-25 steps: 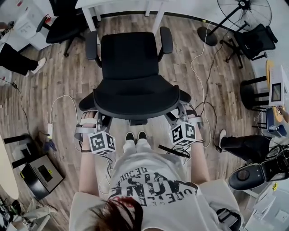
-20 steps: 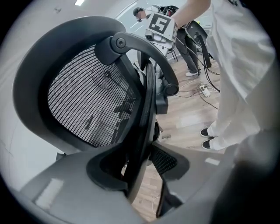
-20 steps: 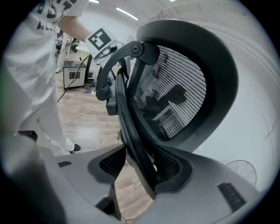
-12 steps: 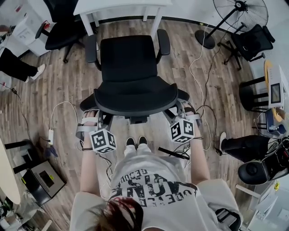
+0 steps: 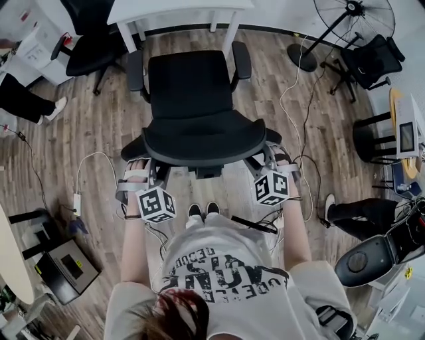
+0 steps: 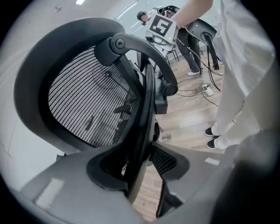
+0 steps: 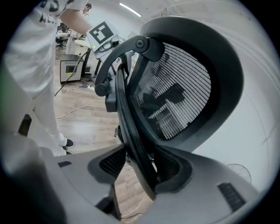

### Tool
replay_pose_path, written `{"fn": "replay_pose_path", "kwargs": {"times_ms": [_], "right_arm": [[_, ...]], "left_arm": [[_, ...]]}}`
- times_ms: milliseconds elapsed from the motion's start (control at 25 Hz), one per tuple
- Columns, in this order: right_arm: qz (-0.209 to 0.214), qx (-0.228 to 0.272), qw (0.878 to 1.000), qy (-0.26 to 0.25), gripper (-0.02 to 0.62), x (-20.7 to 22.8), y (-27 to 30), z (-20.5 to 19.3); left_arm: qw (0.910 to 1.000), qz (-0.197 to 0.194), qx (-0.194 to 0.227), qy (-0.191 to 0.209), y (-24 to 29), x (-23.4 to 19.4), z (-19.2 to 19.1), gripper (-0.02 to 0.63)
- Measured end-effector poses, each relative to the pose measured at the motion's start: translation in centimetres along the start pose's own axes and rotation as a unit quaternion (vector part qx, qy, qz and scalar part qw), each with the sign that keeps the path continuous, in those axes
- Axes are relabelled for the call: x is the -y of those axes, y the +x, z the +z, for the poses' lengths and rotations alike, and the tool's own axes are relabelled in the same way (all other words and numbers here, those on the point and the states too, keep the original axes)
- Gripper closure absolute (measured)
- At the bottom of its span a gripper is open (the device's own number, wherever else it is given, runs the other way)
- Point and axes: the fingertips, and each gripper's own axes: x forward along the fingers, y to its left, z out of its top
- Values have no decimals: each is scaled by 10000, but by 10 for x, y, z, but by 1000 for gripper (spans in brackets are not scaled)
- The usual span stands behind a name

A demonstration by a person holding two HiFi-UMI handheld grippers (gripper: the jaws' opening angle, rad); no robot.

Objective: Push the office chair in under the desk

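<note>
**Head view.** A black chair (image 5: 189, 83) is seen in the middle of a wood floor (image 5: 86, 126), its seat turned toward the far side and its backrest (image 5: 202, 138) nearest the person (image 5: 212, 265). A white desk (image 5: 179, 8) is seen at the far edge. The chair stands just in front of it, with the seat's far edge near the desk legs and not yet beneath the top. The left gripper (image 5: 137, 167) is set at the backrest's left edge and the right gripper (image 5: 273, 163) at its right edge. A marker cube (image 5: 156, 204) is carried on the left tool, and another cube (image 5: 271, 188) on the right. A fan (image 5: 355, 16) stands far right, a second chair (image 5: 89, 40) far left, and a cable (image 5: 292, 93) trails across the floor to the right.

**Left gripper view.** The left gripper (image 6: 144, 162) is seen clamped on the chair: the dark rim (image 6: 142, 131) of the backrest runs between the two grey jaws and is pressed by both. The mesh (image 6: 87, 100) of the backrest fills the left side. White trouser legs (image 6: 236, 87) and dark shoes (image 6: 212, 131) are seen at right, and the other tool's cube (image 6: 159, 27) appears past the top of the backrest.

**Right gripper view.** The right gripper (image 7: 140, 164) is likewise closed on the backrest's rim (image 7: 131, 131), which is held between its jaws. The mesh (image 7: 175, 100) lies to the right, and the left tool's cube (image 7: 101, 33) is seen beyond the frame.
</note>
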Motion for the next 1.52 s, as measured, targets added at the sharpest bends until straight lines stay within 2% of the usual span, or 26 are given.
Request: {"fn": "replay_pose_path", "kwargs": {"times_ms": [560, 1200, 1520], "right_arm": [[3, 65, 10000, -65, 402, 26, 22, -3], [337, -20, 9994, -7, 400, 67, 50, -24], [152, 49, 9999, -41, 400, 61, 55, 0]], "left_arm": [[10000, 46, -30, 8, 23, -24, -2, 416], [9997, 245, -14, 40, 51, -48, 15, 416], [9999, 124, 44, 68, 48, -57, -10, 414]]}}
